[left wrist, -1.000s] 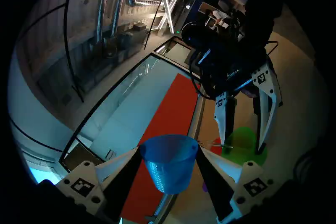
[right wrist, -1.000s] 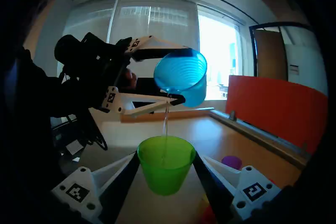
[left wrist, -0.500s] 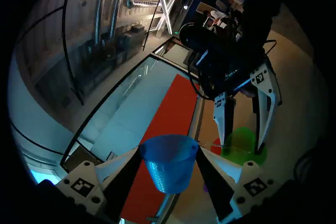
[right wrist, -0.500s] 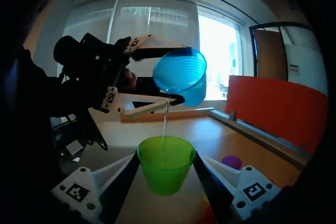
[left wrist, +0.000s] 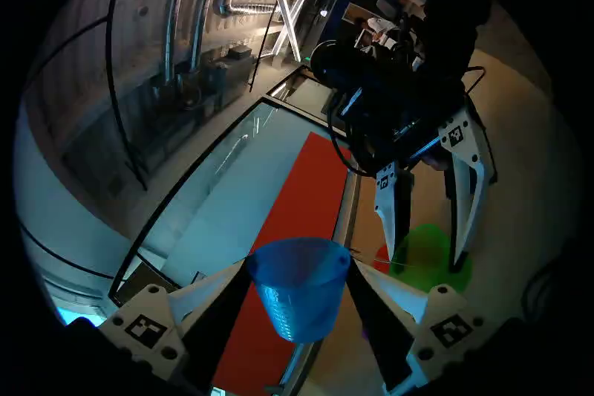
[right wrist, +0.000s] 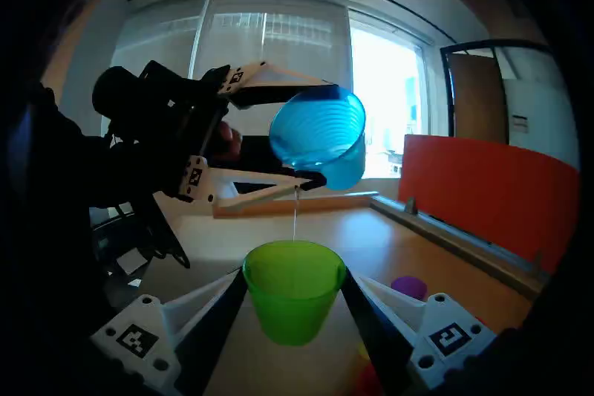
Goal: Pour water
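Left gripper [right wrist: 301,132]: it is hanging in the air above the desk, turned on its side, both fingers pressing on the blue cup from opposite sides.
Blue cup [right wrist: 319,136]: it is lying tipped nearly level between those fingers, its open mouth facing the near side, its lower lip sitting right over the green cup.
Water [right wrist: 295,218]: a thin thread is running straight down from the blue cup's lower lip and dropping inside the green cup's rim.
Right gripper [right wrist: 295,275]: it is holding low and near, fingers narrowed onto the green cup, one pressing on each side of it.
Green cup [right wrist: 295,299]: it is standing upright in that grip, mouth up, directly beneath the blue cup and clear of it; whether its base is touching the desk I cannot tell.
Hand [right wrist: 226,136]: a person's hand is gripping the left gripper's dark body, off to the left.
Desk [right wrist: 416,247]: pale wood is stretching away toward the far window [right wrist: 386,99].
Purple cup [right wrist: 406,286]: it is sitting on the desk to the right, just beyond the right gripper's finger.
Orange panel [right wrist: 490,188]: it is standing upright along the desk's right edge.
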A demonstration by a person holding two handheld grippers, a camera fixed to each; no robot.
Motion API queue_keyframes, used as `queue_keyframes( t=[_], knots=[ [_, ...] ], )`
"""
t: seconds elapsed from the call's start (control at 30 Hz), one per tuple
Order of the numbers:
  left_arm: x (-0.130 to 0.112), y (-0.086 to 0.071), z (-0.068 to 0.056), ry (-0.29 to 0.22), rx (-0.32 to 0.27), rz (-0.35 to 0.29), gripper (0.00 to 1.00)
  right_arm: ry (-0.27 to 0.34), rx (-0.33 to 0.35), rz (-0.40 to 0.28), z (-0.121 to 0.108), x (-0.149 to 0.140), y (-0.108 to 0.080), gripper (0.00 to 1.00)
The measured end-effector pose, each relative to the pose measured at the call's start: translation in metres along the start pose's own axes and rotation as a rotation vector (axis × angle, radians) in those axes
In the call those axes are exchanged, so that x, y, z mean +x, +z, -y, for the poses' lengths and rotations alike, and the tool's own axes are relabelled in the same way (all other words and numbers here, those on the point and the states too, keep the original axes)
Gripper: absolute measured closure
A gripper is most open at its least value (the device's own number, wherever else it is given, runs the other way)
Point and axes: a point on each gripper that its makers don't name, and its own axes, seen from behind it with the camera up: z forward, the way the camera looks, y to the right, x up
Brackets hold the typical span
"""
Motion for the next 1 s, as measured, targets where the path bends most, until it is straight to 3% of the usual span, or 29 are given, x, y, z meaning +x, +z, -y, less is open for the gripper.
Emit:
queue_keyframes(
  t=[1.0],
  knots=[
    [0.0039, 0.0003, 0.0022, 0.038, 0.005, -0.002, 0.13, -0.009, -0.002, -0.003, 0.0008, 0.002, -0.0006, 0.09]
  ],
)
